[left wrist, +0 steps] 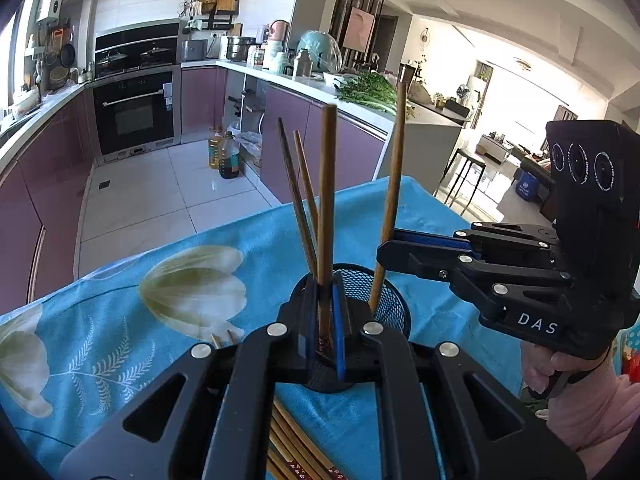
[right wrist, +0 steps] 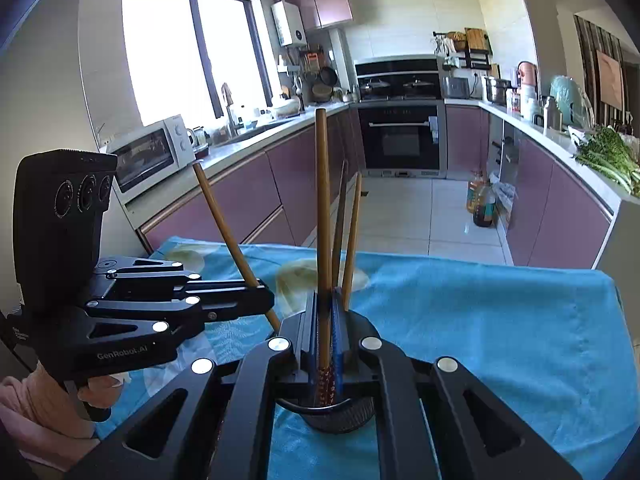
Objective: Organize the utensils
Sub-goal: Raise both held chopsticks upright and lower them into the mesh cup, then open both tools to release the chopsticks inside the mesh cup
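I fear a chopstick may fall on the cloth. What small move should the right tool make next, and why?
Probably open the right tool. Its chopstick stands nearly upright, and its patterned end seems to be already inside the rim of the mesh cup, so it should drop in beside the two chopsticks standing there.

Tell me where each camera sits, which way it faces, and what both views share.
Left wrist: sits on the left hand-held gripper, looking over its chopstick toward the oven; the right hand-held gripper and hand show.
Right wrist: sits on the right hand-held gripper, facing the window and oven; the left hand-held gripper shows.
Shared: mesh holder, blue tablecloth, oven.
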### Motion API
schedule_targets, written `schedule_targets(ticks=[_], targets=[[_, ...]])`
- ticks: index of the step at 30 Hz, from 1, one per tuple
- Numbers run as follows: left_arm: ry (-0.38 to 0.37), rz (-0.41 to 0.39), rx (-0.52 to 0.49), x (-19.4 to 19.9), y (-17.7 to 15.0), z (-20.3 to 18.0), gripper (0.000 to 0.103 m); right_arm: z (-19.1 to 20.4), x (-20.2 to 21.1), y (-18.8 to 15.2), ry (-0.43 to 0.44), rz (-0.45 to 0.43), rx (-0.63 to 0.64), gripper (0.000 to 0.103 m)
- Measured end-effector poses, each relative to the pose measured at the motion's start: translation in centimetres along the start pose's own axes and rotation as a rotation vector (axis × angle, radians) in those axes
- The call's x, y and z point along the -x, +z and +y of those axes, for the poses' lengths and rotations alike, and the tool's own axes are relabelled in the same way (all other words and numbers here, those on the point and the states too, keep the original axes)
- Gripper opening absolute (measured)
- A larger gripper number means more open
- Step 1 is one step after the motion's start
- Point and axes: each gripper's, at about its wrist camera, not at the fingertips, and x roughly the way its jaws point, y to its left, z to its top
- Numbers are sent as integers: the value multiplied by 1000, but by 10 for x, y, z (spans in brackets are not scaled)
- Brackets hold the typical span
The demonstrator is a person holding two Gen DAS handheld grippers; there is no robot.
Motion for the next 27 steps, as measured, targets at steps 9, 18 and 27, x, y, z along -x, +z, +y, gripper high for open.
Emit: schedule_targets(ticks=[9, 18, 27], targets=[[3, 14, 19, -16, 1, 12, 19, -4, -18, -8, -14, 33, -46, 8], [55, -75, 9, 16, -7, 18, 24, 3, 1, -20, 16, -16, -48, 13], [126, -91, 5, 52, -40, 28, 31, 28, 16, -39, 96, 2, 8, 24]])
